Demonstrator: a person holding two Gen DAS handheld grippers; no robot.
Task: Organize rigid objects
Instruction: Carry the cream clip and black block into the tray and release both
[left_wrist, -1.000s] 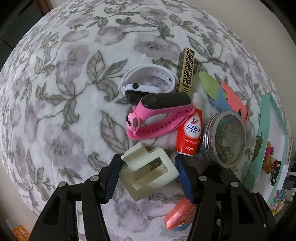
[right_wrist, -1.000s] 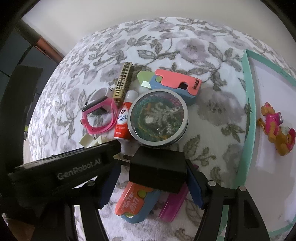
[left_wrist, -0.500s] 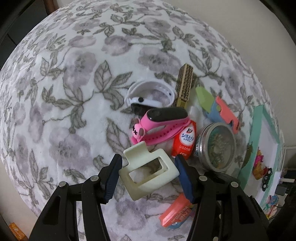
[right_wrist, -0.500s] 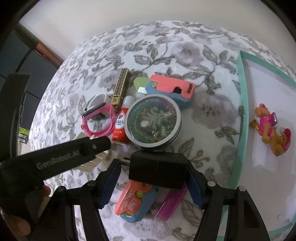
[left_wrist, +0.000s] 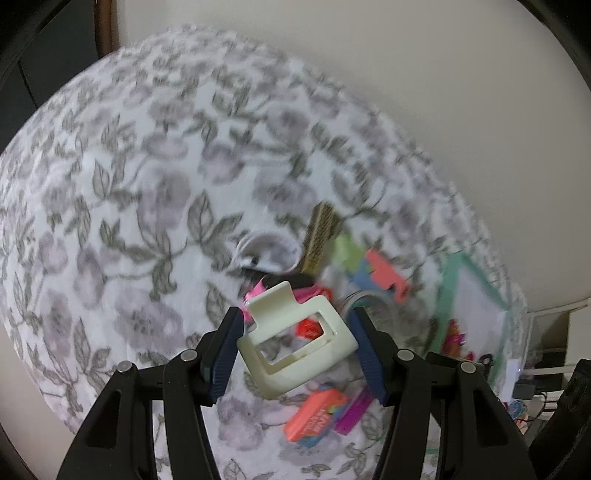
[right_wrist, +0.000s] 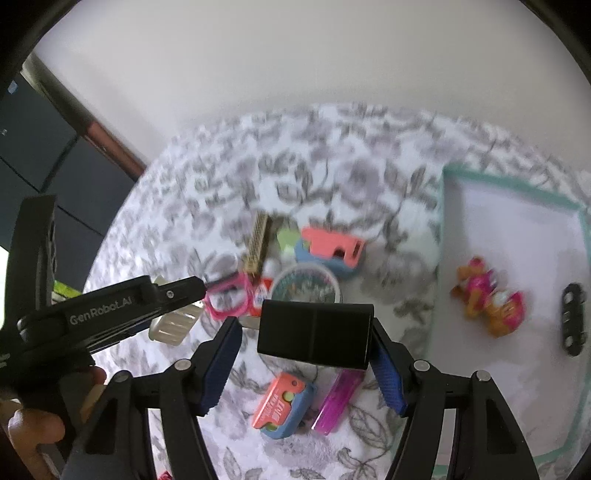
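Observation:
My left gripper (left_wrist: 297, 347) is shut on a cream hair claw clip (left_wrist: 295, 341) and holds it up above the floral cloth; the clip also shows in the right wrist view (right_wrist: 173, 325). My right gripper (right_wrist: 306, 354) is shut on a black power adapter (right_wrist: 314, 332), also lifted. Below lie a pink smart band (right_wrist: 229, 299), a round glass-lidded tin (right_wrist: 306, 288), a gold patterned bar (right_wrist: 258, 240), a red stain-remover bottle (right_wrist: 260, 299) and coral-and-blue cases (right_wrist: 332, 251) (right_wrist: 282, 406).
A teal-rimmed white tray (right_wrist: 443, 229) at the right holds a pink-and-orange toy (right_wrist: 487, 299) and a small black piece (right_wrist: 572, 317). A magenta bar (right_wrist: 338, 402) lies near the front. A white band (left_wrist: 269, 247) lies behind the pile. A white wall runs behind.
Both grippers have risen well above the cloth with the clip and the adapter held; the pile looks smaller and blurred with motion.

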